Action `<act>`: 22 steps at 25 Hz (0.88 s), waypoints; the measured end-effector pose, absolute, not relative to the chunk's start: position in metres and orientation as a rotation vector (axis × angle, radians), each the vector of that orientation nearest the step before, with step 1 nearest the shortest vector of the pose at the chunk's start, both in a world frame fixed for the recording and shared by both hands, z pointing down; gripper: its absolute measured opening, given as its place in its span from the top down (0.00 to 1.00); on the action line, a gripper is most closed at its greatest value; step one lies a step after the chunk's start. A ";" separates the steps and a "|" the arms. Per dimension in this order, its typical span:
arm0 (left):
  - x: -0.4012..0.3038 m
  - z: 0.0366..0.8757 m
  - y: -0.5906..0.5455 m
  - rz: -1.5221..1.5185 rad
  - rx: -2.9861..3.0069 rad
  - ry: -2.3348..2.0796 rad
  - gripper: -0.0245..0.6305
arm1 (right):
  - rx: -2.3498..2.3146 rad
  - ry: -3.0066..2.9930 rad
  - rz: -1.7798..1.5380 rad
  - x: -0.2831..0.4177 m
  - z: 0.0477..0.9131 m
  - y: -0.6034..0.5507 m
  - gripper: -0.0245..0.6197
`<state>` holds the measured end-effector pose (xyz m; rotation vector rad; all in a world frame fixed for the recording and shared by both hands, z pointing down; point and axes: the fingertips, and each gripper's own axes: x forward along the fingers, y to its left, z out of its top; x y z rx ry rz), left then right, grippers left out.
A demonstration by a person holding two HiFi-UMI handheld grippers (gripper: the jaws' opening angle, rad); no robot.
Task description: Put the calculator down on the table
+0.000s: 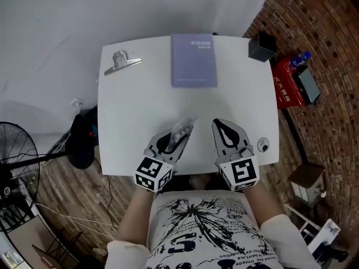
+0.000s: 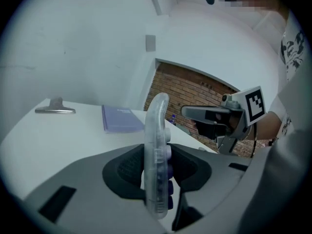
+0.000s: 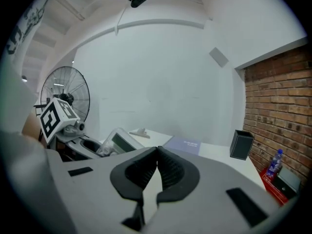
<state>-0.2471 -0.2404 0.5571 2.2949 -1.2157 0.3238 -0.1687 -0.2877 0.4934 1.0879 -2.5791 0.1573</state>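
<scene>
A clear plastic calculator [image 1: 182, 130] with purple keys stands on edge between the pads of my left gripper [image 1: 178, 132], which is shut on it over the near part of the white table [image 1: 134, 111]. In the left gripper view the calculator [image 2: 157, 155] rises upright out of the jaws, its top end above them. My right gripper [image 1: 220, 123] hovers just to the right, its jaws shut with the pads meeting and nothing between them. The right gripper view shows the calculator [image 3: 119, 143] tilted in the left gripper [image 3: 78, 130], display side toward the camera.
A purple notebook [image 1: 193, 60] lies at the table's far middle, a metal binder clip [image 1: 120, 61] at the far left, a black box [image 1: 261, 46] at the far right corner. A small round object [image 1: 262, 145] sits by the right edge. A fan [image 1: 17, 150] stands on the floor at left.
</scene>
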 end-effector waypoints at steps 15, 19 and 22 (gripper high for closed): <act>-0.261 0.614 -0.281 0.178 1.992 -1.192 0.71 | 1.129 -2.549 0.252 -0.180 0.533 -0.313 0.94; -0.272 0.630 -0.286 0.211 1.901 -1.218 0.69 | 1.119 -2.543 0.282 -0.185 0.539 -0.316 0.94; -0.277 0.633 -0.285 0.193 1.867 -1.218 0.68 | 1.111 -2.541 0.288 -0.189 0.540 -0.319 0.94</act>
